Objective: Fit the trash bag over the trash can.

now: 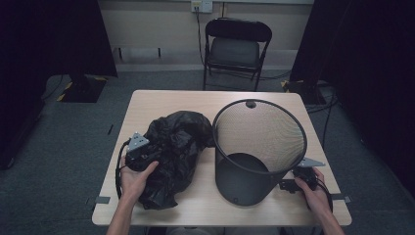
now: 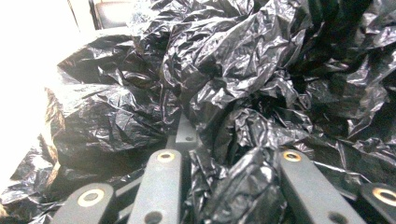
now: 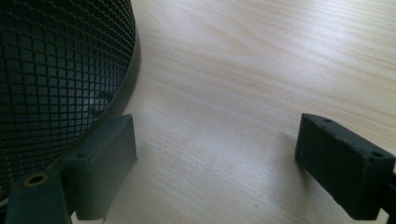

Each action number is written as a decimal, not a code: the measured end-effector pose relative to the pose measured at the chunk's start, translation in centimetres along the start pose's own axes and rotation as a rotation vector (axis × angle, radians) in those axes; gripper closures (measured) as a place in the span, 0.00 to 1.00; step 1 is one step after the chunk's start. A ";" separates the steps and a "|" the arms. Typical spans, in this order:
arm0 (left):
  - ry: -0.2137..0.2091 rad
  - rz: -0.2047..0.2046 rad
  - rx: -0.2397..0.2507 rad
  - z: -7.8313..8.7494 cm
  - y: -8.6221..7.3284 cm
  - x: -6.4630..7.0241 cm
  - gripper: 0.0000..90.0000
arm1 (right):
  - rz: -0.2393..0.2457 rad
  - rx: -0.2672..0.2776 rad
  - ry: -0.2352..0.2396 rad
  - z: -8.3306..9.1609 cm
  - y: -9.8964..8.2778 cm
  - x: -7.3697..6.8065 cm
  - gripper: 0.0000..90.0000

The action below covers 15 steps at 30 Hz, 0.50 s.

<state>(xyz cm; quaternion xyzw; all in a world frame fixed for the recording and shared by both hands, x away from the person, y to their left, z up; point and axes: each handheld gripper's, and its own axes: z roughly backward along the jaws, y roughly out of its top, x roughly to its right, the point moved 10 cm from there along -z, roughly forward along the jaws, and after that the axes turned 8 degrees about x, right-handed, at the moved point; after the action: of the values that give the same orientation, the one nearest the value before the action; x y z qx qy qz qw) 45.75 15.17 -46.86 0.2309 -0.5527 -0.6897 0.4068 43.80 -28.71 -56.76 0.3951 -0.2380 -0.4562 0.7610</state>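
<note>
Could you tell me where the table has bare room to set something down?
The far strip of the table, behind the bag and the bin, is bare. So is the near edge between them, and the patch between the right gripper's open jaws beside the bin. The middle is crowded: the left gripper grips the bag, close against the bin.

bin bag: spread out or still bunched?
Bunched: the black bag lies crumpled beside the mesh bin, a fold pinched in the left gripper.
</note>
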 end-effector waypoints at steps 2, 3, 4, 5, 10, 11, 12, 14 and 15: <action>-0.004 0.008 0.033 0.4 0.8 0.1 0.81 | -0.002 0.000 0.001 0.0 0.0 0.0 0.13; -0.011 0.011 0.049 0.6 1.2 0.1 0.81 | -0.002 0.001 0.001 0.0 0.0 0.0 0.13; -0.010 0.009 0.060 0.9 1.5 0.1 0.81 | -0.003 0.001 0.001 0.0 0.0 0.0 0.13; -0.010 0.010 0.071 1.1 1.8 0.2 0.81 | -0.004 0.001 0.001 0.0 0.0 0.0 0.13; -0.025 0.021 0.125 2.0 3.3 0.4 0.81 | -0.014 0.004 0.007 0.0 0.0 0.0 0.13; -0.028 0.020 0.131 2.1 3.5 0.4 0.81 | -0.014 0.004 0.005 0.0 0.0 0.1 0.13; -0.030 0.026 0.143 2.3 3.7 0.4 0.81 | -0.014 0.004 0.002 0.0 0.0 0.1 0.13; -0.028 0.027 0.165 2.7 4.3 0.4 0.81 | -0.012 0.002 -0.003 0.0 0.0 0.1 0.13; -0.033 0.035 0.177 3.0 4.6 0.4 0.81 | -0.012 0.002 -0.003 0.0 0.0 0.1 0.13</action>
<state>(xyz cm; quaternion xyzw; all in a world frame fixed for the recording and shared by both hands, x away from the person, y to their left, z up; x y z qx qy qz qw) 44.64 16.30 -41.63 0.2449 -0.6222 -0.6347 0.3874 43.85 -28.78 -56.73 0.3966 -0.2372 -0.4611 0.7575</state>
